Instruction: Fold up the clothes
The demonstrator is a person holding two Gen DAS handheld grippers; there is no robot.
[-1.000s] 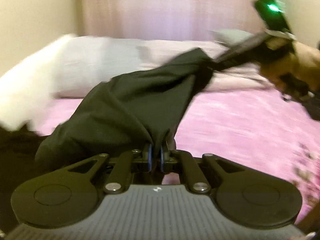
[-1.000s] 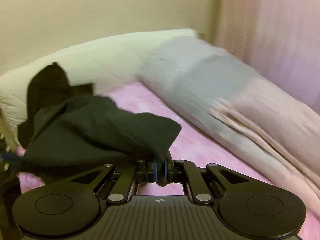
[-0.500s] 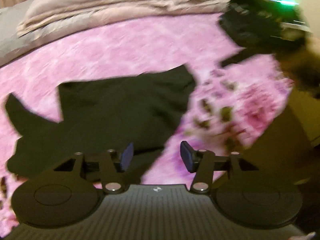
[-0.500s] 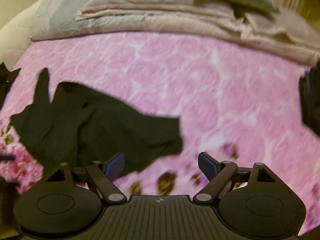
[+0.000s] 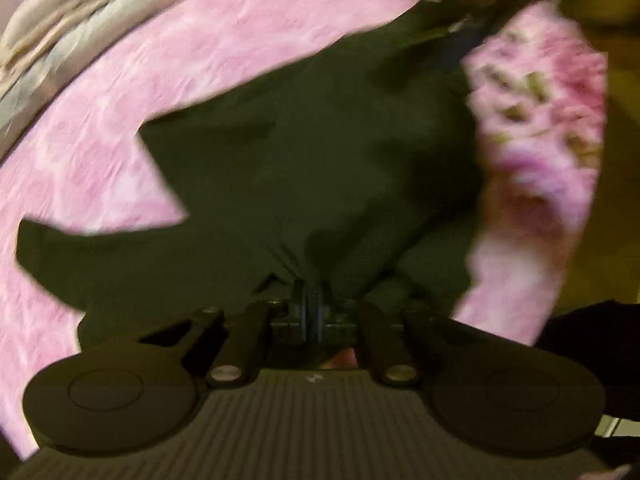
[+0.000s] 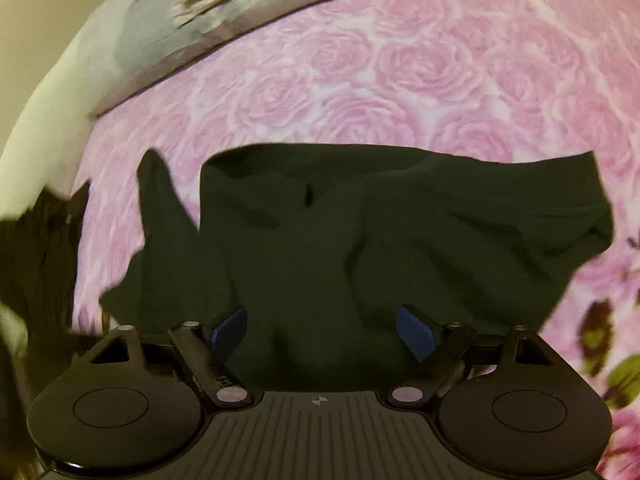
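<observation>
A black garment (image 5: pixel 320 160) lies crumpled and spread on the pink rose-patterned bedspread (image 5: pixel 120 140). My left gripper (image 5: pixel 313 304) points steeply down and is shut on a pinch of that black cloth, which puckers up into the closed pads. In the right wrist view the same garment (image 6: pixel 400 220) fills the middle, one sleeve-like flap sticking out at the left. My right gripper (image 6: pixel 323 326) hovers over its near edge with the jaws opening wide. The blue pads (image 6: pixel 416 328) stand apart and press on nothing, with cloth lying below between them.
Folded beige and grey blankets (image 6: pixel 240 0) run along the far side of the bedspread (image 6: pixel 360 80). A white cushion (image 6: pixel 44 120) and another dark cloth (image 6: pixel 36 248) sit at the left. The bed's floral edge (image 5: pixel 540 120) drops off to the right.
Both grippers let go of the lifted garment, which dropped flat onto the bed. Both came down over it. The left one has shut again on the cloth; the right one opened wider.
</observation>
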